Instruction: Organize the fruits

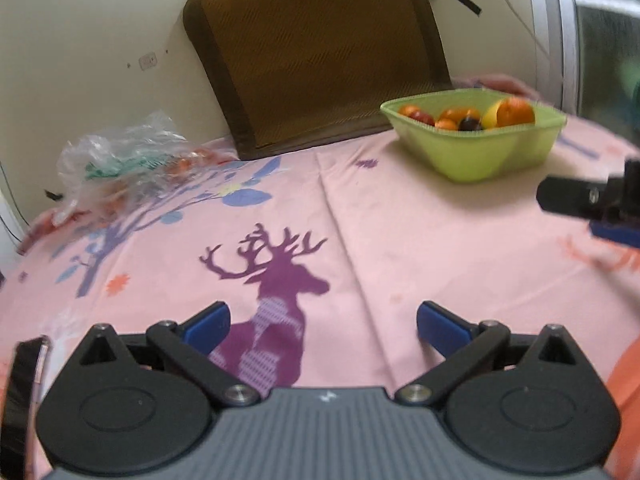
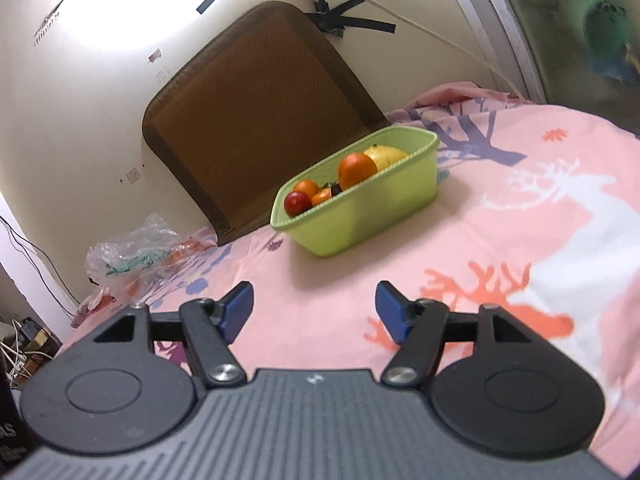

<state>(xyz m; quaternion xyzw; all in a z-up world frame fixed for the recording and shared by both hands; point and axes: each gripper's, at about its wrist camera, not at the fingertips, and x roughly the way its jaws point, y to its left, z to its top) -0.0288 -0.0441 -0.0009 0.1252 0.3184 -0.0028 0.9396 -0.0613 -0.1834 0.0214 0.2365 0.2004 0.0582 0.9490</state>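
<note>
Ahead, the fruit-filled green bowl (image 2: 360, 200) sits well beyond both wide-open, empty hand-held grippers (image 1: 323, 330) (image 2: 314, 312)

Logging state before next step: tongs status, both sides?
Left tongs: open, holding nothing.
Right tongs: open, holding nothing.

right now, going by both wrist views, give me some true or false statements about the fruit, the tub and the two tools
1. The green tub holds several fruits. True.
2. The left tool is shut on an orange. False: its fingers are apart and hold nothing.
3. A crumpled clear plastic bag lies on the pink bedsheet near the wall. True.
4. The large orange lies on the sheet outside the tub. False: it sits inside the tub, beside a yellow fruit.
5. The right tool is open and empty. True.
</note>
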